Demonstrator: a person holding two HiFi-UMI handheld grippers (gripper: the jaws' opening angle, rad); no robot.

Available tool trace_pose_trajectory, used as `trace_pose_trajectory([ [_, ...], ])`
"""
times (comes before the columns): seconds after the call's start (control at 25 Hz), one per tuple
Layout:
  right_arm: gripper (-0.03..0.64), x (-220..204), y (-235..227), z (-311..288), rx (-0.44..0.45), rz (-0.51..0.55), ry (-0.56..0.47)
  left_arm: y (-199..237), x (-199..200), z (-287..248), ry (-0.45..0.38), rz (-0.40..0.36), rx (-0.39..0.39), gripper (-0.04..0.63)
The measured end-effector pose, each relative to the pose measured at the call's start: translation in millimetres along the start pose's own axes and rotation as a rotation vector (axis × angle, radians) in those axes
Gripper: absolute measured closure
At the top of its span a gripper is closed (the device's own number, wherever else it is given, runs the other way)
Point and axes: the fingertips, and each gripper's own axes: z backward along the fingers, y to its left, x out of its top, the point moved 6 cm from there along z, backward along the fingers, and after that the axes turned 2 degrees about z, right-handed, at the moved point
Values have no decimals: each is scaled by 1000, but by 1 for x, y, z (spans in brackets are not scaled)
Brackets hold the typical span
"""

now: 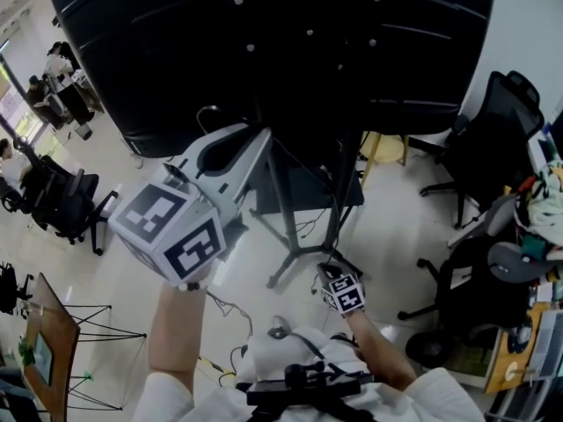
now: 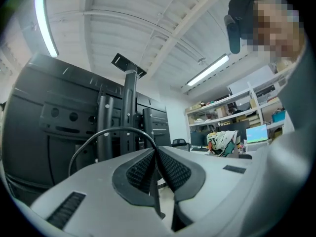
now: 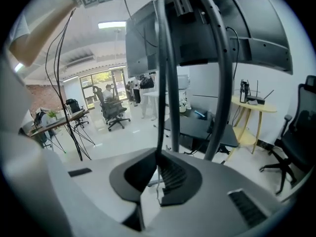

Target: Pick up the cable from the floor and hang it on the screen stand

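Two grips on cable (image 2: 115, 128), left tongs (image 2: 154, 153) high, right tongs (image 3: 157, 157) low.

bright, even light from ceiling strips (image 2: 43, 26); fisheye bends and darkens every edge; the screen (image 1: 264, 42) seems perhaps underexposed.

Head view steeply down, gripper views outward, sharing screen stand (image 1: 284, 214)
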Motion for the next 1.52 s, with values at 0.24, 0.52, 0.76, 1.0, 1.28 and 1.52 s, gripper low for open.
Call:
trace_pose_trajectory([
  [0.24, 597, 65, -32, 64, -138, 87, -148, 40, -56, 38, 33, 147, 89, 578],
  [0.52, 597, 181, -49, 130, -273, 295, -357, 49, -92, 71, 47, 233, 125, 578],
  [0.76, 597, 275, -39, 160, -289, 513, -483, 58, -90, 88, 19, 220, 151, 578],
  [1.0, 597, 356, -4, 173, -243, 686, -536, 64, -91, 95, 57, 163, 153, 578],
  [1.28, 597, 462, 32, 175, -262, 864, -637, 83, -81, 121, 74, 93, 159, 580],
  [1.52, 597, 532, 54, 177, -336, 872, -684, 91, -73, 142, 79, 37, 160, 580],
])
